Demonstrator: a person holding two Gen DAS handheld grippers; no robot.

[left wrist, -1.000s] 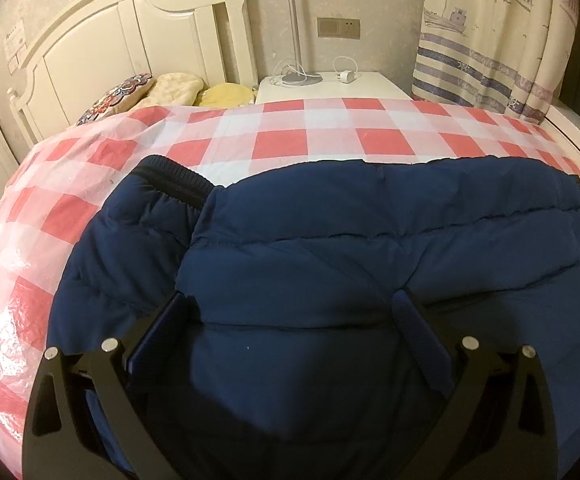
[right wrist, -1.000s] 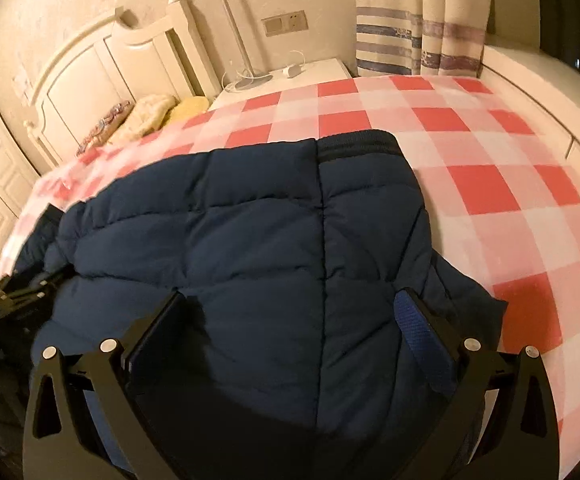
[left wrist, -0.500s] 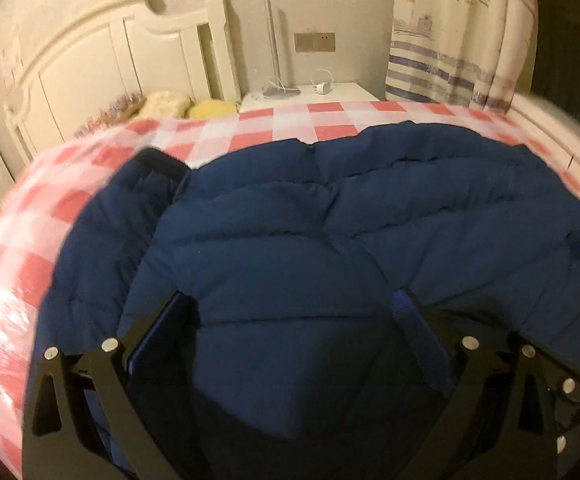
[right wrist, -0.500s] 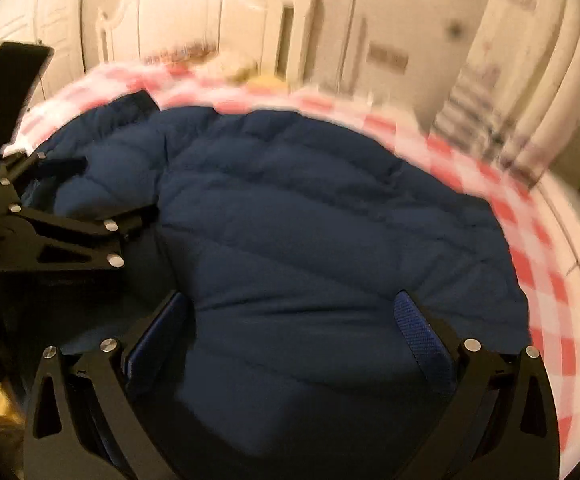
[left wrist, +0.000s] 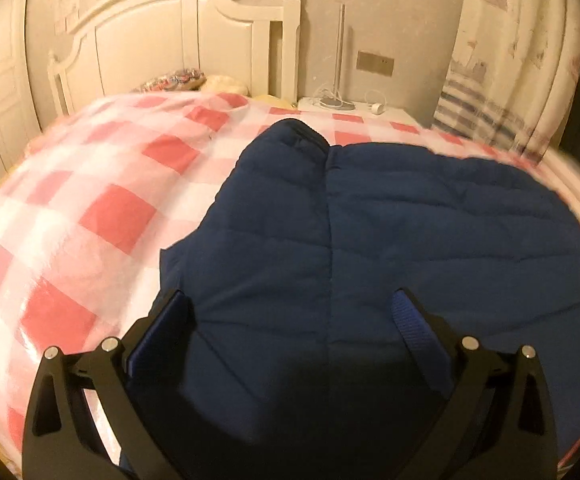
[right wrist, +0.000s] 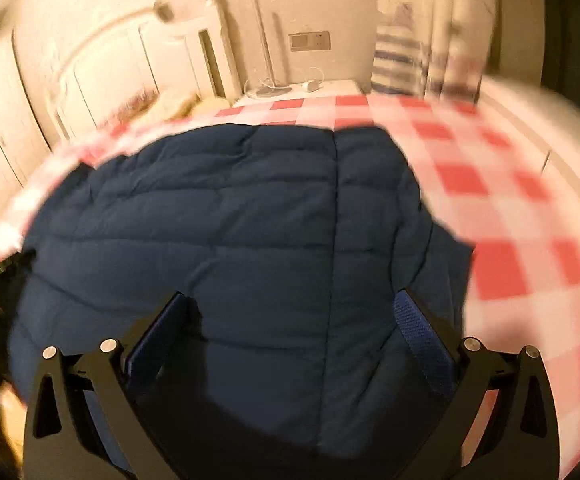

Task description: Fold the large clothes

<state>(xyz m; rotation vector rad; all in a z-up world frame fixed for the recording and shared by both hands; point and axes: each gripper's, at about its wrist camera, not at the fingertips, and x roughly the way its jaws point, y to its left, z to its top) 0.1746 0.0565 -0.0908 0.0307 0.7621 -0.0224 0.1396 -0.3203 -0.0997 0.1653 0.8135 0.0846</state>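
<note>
Where it lies spread on the bed, the navy quilted jacket [left wrist: 390, 240] shows puffy stitched panels, a central vertical seam and a ribbed cuff at its far end. Left gripper [left wrist: 290, 312] and right gripper [right wrist: 294, 312] each hover low over its near part, jaws spread wide with fabric showing between the blue-padded fingers [left wrist: 414, 320]; neither pinches cloth. Beneath it, a glossy red-and-white checked bedspread [left wrist: 102, 216] covers the bed. Beyond stand a cream panelled headboard [left wrist: 178, 44], a white nightstand [left wrist: 354, 106] and striped curtains [left wrist: 490, 92].
</note>
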